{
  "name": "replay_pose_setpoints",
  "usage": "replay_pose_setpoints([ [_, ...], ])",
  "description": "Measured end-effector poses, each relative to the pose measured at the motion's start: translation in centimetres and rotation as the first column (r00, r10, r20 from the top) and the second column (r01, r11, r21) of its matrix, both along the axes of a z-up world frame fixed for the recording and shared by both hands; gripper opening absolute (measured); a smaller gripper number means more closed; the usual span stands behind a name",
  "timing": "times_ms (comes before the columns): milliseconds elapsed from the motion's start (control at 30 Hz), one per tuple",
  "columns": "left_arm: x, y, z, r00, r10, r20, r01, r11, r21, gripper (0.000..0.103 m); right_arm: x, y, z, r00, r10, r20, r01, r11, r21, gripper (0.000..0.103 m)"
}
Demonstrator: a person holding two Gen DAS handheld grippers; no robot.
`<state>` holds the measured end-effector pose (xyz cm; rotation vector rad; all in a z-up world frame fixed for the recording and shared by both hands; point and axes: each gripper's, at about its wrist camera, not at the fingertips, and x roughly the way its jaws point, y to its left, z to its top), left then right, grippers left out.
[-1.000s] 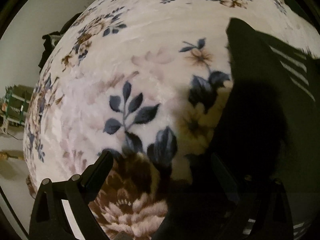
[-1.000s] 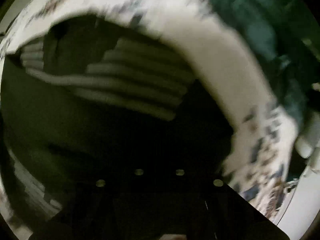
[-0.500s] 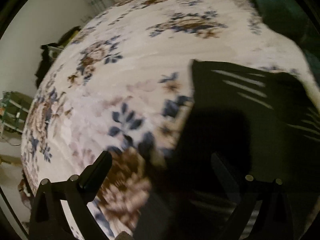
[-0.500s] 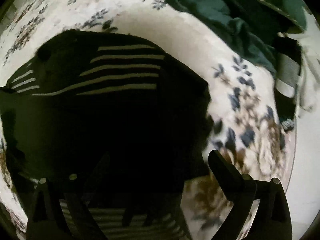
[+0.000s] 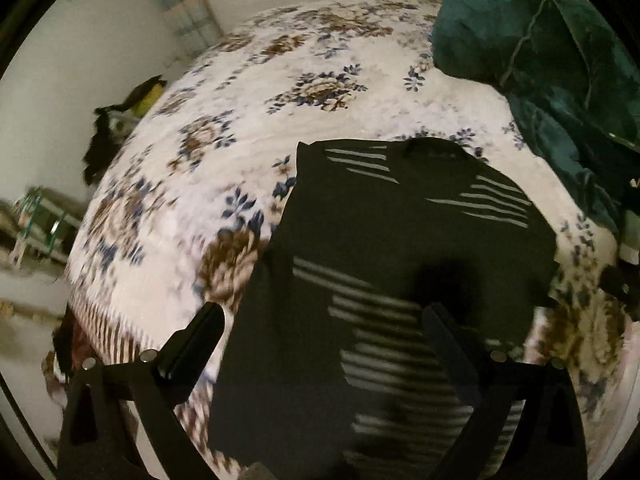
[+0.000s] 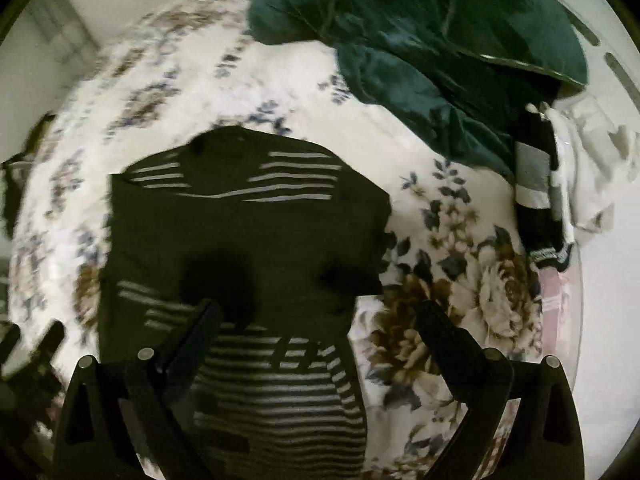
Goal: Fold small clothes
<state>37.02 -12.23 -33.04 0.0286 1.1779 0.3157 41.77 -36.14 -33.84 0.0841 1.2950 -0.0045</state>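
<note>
A small black garment with white stripes point(image 5: 384, 248) lies on the flowered bedspread point(image 5: 248, 120), its near end folded over and showing denser stripes. It also shows in the right wrist view point(image 6: 248, 232). My left gripper point(image 5: 320, 332) is open and empty, held above the garment's near left part. My right gripper point(image 6: 316, 320) is open and empty, above the garment's near right edge. The left gripper's fingers point(image 6: 36, 352) show at the left edge of the right wrist view.
A dark green blanket point(image 5: 552, 80) is heaped at the far right of the bed, also in the right wrist view point(image 6: 432, 48). Folded clothes point(image 6: 540, 200) lie at the bed's right edge. Dark items point(image 5: 104, 140) sit by the wall on the left.
Both grippers have pulled up and back from the garment, so much more of the bed is in view. The right gripper, pressed close to the cloth a second ago, now stands open above it.
</note>
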Motion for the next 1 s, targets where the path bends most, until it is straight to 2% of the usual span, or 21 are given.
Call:
replay_pose_setpoints([
  [67,-2.1,-2.4,1.6,0.999,0.039,0.011,-0.039,0.999,0.02,0.101,-0.5,-1.2,1.1,0.999,0.046,0.001,-0.046,0.998,0.053,0.1],
  [167,-4.0,-4.9,2.9,0.995,0.092,0.024,-0.092,0.996,0.007,0.101,-1.0,-2.9,2.2,0.993,0.117,0.006,-0.117,0.988,0.102,0.1],
  [267,-5.0,-7.4,2.8,0.992,0.124,0.026,-0.124,0.992,-0.013,0.101,-1.1,-5.6,1.9,0.988,0.155,-0.022,-0.147,0.969,0.199,0.1],
  [333,-5.4,-8.9,1.8,0.991,0.131,0.013,-0.13,0.991,-0.03,0.101,-0.8,-7.7,0.7,0.984,0.17,-0.055,-0.146,0.943,0.3,0.1],
  [467,-7.4,-12.0,-3.8,0.992,0.104,-0.073,-0.109,0.991,-0.072,0.101,1.2,-13.6,-4.9,0.97,0.163,-0.179,-0.062,0.881,0.47,0.1],
  [567,-10.1,-15.1,-10.5,0.984,0.045,-0.171,-0.067,0.99,-0.126,0.101,3.6,-17.1,-9.9,0.962,0.149,-0.227,-0.02,0.871,0.49,0.096],
  [700,-13.2,-18.9,-18.5,0.951,-0.034,-0.308,-0.024,0.983,-0.182,0.101,7.7,-19.6,-16.9,0.947,0.146,-0.287,0.019,0.865,0.501,0.079],
  [767,-14.4,-20.8,-21.7,0.932,-0.074,-0.355,0.001,0.98,-0.201,0.101,9.8,-20.1,-19.8,0.94,0.14,-0.311,0.049,0.847,0.53,0.079],
  [867,-15.5,-22.7,-24.4,0.913,-0.119,-0.391,0.042,0.979,-0.201,0.101,13.2,-20.0,-23.2,0.938,0.126,-0.323,0.089,0.814,0.573,0.078],
  [1000,-15.6,-24.8,-26.5,0.896,-0.155,-0.416,0.099,0.983,-0.155,0.101,16.5,-18.8,-26.8,0.928,0.101,-0.358,0.134,0.805,0.578,0.079],
])
